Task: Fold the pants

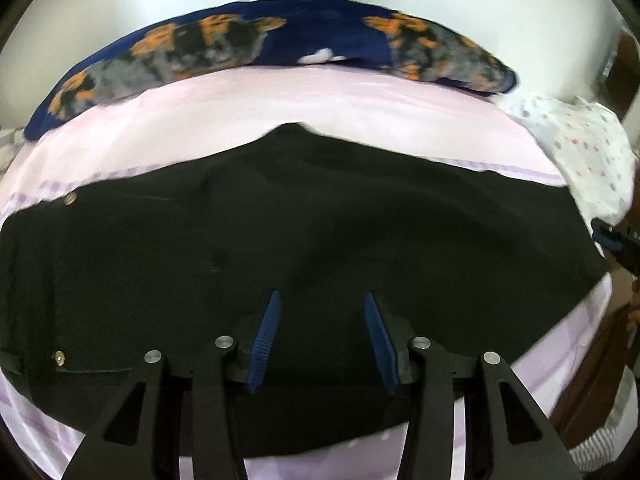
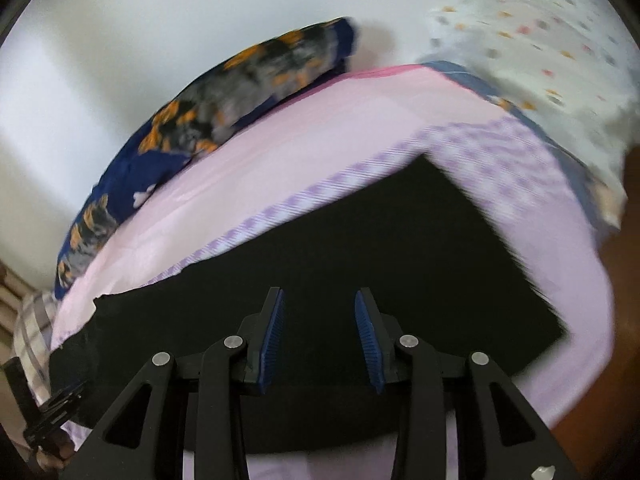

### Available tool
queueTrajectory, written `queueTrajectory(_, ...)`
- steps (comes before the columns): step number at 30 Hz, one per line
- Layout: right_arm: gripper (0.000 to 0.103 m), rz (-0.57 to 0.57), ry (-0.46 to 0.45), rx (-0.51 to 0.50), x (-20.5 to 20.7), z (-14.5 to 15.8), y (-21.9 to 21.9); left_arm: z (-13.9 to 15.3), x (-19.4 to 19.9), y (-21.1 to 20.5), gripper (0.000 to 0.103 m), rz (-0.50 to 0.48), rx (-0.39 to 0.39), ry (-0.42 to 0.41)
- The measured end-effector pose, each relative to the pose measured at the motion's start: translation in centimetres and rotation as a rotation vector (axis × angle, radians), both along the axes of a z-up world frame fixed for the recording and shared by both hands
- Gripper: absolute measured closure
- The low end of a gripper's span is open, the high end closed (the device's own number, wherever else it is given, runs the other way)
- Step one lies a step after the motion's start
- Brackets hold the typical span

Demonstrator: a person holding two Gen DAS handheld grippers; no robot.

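Black pants (image 1: 320,240) lie spread flat across a pink bed sheet (image 1: 280,100). The waist end with metal buttons (image 1: 71,199) is at the left in the left wrist view. My left gripper (image 1: 320,300) is open and empty just above the pants' near edge. In the right wrist view the leg end of the pants (image 2: 400,260) lies with its hem toward the right. My right gripper (image 2: 320,296) is open and empty above it. The right gripper also shows at the far right edge of the left wrist view (image 1: 618,240).
A navy blanket with orange and grey print (image 1: 260,40) lies along the far side by the white wall. A white dotted cloth (image 1: 580,148) lies at the right end of the bed. Brown wood (image 1: 592,360) shows beyond the bed's right edge.
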State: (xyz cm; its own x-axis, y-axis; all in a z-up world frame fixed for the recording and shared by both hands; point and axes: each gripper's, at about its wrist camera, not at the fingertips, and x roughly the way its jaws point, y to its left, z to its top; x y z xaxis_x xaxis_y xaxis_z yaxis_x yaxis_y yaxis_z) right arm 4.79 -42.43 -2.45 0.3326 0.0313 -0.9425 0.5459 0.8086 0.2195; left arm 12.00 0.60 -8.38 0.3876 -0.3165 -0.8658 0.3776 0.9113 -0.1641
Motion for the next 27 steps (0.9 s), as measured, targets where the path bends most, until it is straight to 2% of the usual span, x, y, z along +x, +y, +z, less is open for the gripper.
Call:
queueTrajectory(4,0.067,-0.111,0.000,-0.001,-5.5,1.9,-2.7,0.8,-1.3,-2.4,0.051,-0.087,0.007,-0.023)
queueTrajectory(9,0.067,-0.248,0.008,0.050,-10.1,1.4,-5.7,1.2,-2.7,-5.4,0.051,-0.210,0.033,-0.048)
queueTrajectory(14,0.067,-0.308,-0.021,0.093,-10.8,0.5,-7.1,1.0,-3.4,-6.7,0.051,-0.280,0.056,-0.039)
queueTrajectory(22,0.067,-0.333,-0.042,0.104,-10.1,-1.1,-8.7,-0.5,-3.4,-7.4,0.051,-0.290,0.099,0.023)
queueTrajectory(23,0.070,-0.335,-0.049,0.104,-10.0,-1.3,-8.9,-0.8,-3.3,-7.4,0.051,-0.286,0.104,0.030)
queueTrajectory(26,0.088,-0.346,-0.050,0.120,-9.3,-2.1,-9.6,-1.4,-3.2,-7.4,0.051,-0.273,0.118,0.047)
queueTrajectory(27,0.091,-0.358,-0.052,0.128,-9.3,-2.3,-9.8,-1.6,-3.0,-7.3,0.051,-0.267,0.113,0.056)
